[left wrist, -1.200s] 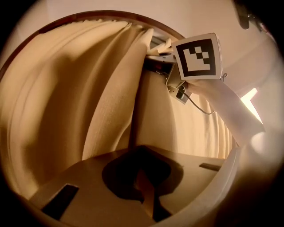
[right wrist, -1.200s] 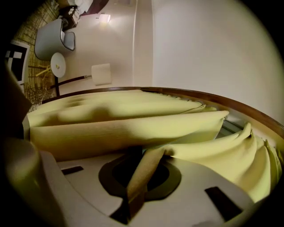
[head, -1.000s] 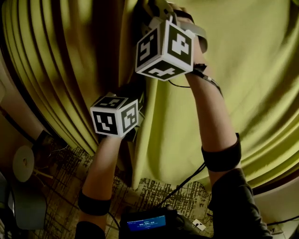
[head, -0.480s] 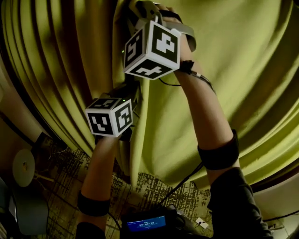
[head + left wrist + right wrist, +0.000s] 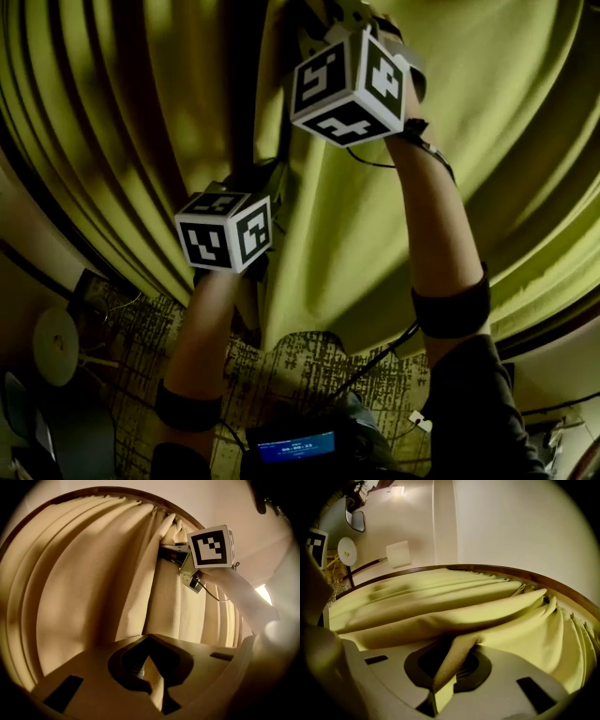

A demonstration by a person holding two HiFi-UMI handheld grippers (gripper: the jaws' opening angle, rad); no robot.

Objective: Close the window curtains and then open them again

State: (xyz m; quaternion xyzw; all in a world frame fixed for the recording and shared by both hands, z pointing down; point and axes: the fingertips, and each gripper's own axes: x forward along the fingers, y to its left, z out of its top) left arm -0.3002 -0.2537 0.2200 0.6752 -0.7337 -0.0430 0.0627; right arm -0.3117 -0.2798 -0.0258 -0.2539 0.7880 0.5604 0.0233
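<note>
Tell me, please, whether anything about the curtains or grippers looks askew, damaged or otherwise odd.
Nothing stands out: the curtains hang in even pleats with no visible tear, and the left gripper and right gripper each pinch a fold of fabric.

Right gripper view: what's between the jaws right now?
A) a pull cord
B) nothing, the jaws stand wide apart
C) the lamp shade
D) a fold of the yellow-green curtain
D: a fold of the curtain runs down between the jaws of the right gripper, which are closed on it.
</note>
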